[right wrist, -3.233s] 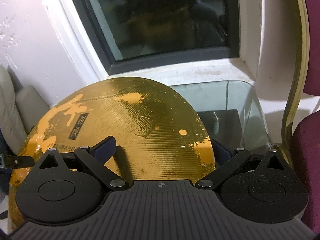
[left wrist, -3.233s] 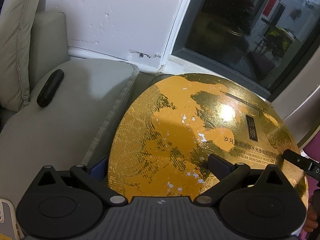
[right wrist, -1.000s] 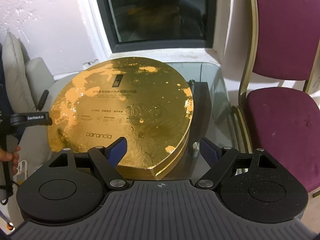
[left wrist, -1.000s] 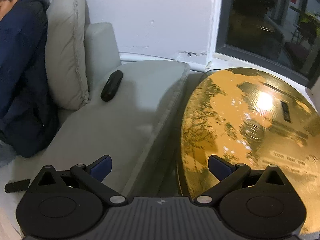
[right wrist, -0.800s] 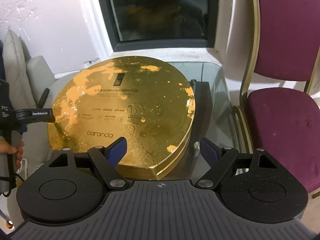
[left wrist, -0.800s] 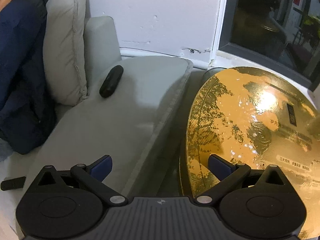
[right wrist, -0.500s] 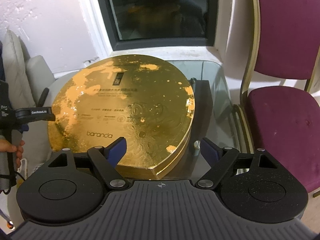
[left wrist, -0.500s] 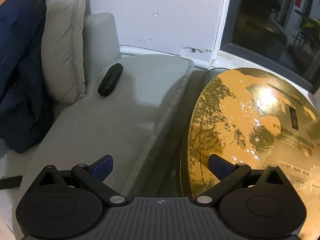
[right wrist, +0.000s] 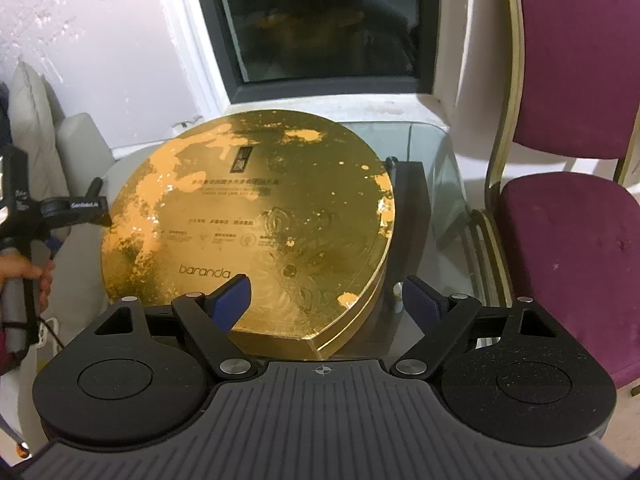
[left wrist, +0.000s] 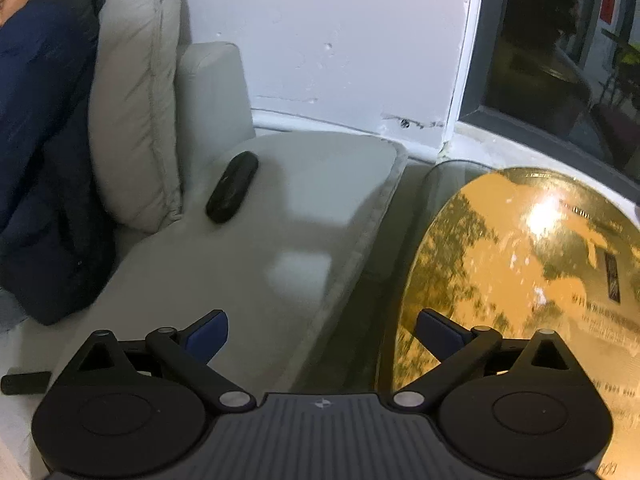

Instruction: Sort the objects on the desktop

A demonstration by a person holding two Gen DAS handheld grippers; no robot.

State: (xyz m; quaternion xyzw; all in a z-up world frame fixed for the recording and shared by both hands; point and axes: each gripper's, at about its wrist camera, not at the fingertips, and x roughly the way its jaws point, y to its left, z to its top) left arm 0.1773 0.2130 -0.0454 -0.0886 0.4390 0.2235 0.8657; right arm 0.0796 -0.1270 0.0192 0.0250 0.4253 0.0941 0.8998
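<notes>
**Gold box lies dead ahead of the right claw; left claw points off past its edge**

Gold box [right wrist: 248, 216]: big, flat, teardrop outline, lying flat on the glass surface [right wrist: 448, 184]. It covers most of the glass, its round end toward the window-side edge and its pointed tip at the near edge, toward the maroon chair's [right wrist: 568, 232] side. Long axis runs roughly from that near tip back to the far, sofa-side corner.

Right claw [right wrist: 326, 296]: spread wide, pinching nothing. It hovers at the near edge, and the box's tip sits just ahead of and between its fingers, slightly toward the left one. That blue pad overlaps the lid in view; contact cannot be judged.

Left claw [left wrist: 322, 328]: also spread, empty. It is aimed mostly at the grey sofa cushion [left wrist: 248, 264], where a dark remote-like object [left wrist: 232, 192] lies apart from everything. The box's sofa-side rim [left wrist: 520, 280] shows only by this claw's right finger. In the right wrist view the left claw stands just off that same edge of the box, not touching it.

Judgement: the right claw is nearer and squarely lined up. The tip is the one part narrow enough for its spread, so any next grip likely turns on approaching straight along the long axis. Nothing else to sort is visible on the glass.
</notes>
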